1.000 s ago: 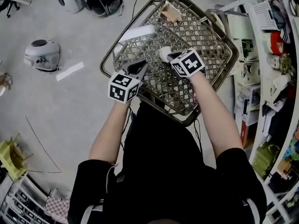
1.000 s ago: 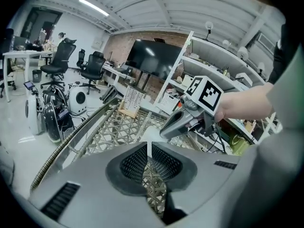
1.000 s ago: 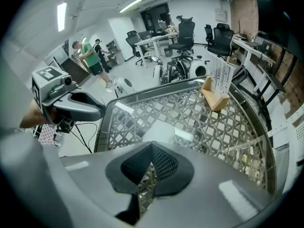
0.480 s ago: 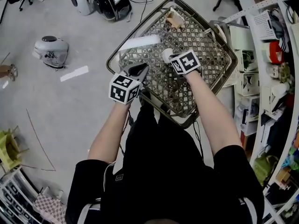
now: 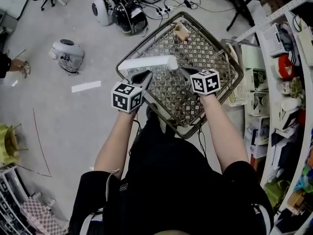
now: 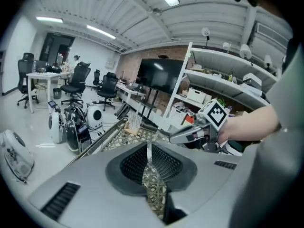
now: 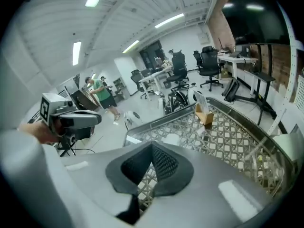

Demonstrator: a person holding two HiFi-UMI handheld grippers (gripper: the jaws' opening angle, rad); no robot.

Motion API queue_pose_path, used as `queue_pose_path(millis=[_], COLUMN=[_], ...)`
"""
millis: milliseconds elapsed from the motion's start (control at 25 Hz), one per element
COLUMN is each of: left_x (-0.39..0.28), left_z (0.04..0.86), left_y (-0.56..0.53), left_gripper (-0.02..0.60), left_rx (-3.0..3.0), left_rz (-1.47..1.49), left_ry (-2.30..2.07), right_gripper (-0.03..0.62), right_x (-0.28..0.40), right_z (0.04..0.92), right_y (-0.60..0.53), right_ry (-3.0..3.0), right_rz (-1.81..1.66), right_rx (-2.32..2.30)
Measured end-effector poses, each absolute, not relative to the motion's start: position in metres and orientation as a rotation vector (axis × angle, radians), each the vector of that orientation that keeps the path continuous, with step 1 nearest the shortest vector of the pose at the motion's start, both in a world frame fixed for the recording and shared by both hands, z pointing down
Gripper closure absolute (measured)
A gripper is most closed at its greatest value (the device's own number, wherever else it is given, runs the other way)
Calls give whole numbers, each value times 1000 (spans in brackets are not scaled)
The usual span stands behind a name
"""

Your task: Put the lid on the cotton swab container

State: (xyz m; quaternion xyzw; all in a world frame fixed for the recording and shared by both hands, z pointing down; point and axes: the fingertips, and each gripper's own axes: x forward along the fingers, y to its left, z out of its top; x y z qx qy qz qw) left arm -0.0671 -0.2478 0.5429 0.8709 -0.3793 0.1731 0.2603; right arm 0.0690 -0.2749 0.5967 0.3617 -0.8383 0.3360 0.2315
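A small white round cotton swab container (image 5: 172, 62) stands on the woven lattice table (image 5: 208, 48); whether a lid sits on it I cannot tell. In the right gripper view the container (image 7: 172, 139) shows just beyond the jaws. My right gripper (image 5: 182, 70) is a little to the near right of it, jaws together and empty. My left gripper (image 5: 146, 74) hovers over the table's near left part, also shut on nothing. The left gripper view shows the right gripper (image 6: 183, 137) across the table.
A long white flat strip (image 5: 144, 62) lies left of the container. A small wooden holder (image 5: 181, 32) stands at the far side of the table. Robot vacuums and cables (image 5: 128, 14) are on the floor beyond. Shelves with boxes (image 5: 274, 72) line the right.
The right gripper has drawn back from the white container, which now stands apart from it. The head view has shifted, and both grippers sit lower relative to the table.
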Motion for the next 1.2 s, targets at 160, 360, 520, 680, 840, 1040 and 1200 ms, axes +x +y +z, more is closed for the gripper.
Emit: queue_pose_path(millis=[160,360,520,680,840,1040,1200], left_x=[-63,-68,-71,-72,-65,-56,-52], left_z=[519,494,475,453,431,402,378], left_y=[-235,-221,-209,-202,-194,-187,-185], left_gripper=[548,548,548,548,548,548,549], left_rx=[2379,2379,2378,2409,2444,2494,2542], left_rz=[443,411,389,383,362,323,305], left_ry=[-1070,-1133,-1187,-1220,-1235,-1252,-1261], right_gripper=[585,585,585,585,585,585,585], right_x=[81,100,128,156,182,198,205], right_z=[559,510,476,445,414,375,342], right_y=[-258,-243,-226,-215,-203,-185,-176], right_ry=[-2407,-2533,-2623,-2680,-2732,-2815,-2886], right_rz=[850,853,862,805,748,650,555], right_rx=[1013,1098,1182,1277,1359,1381,1407])
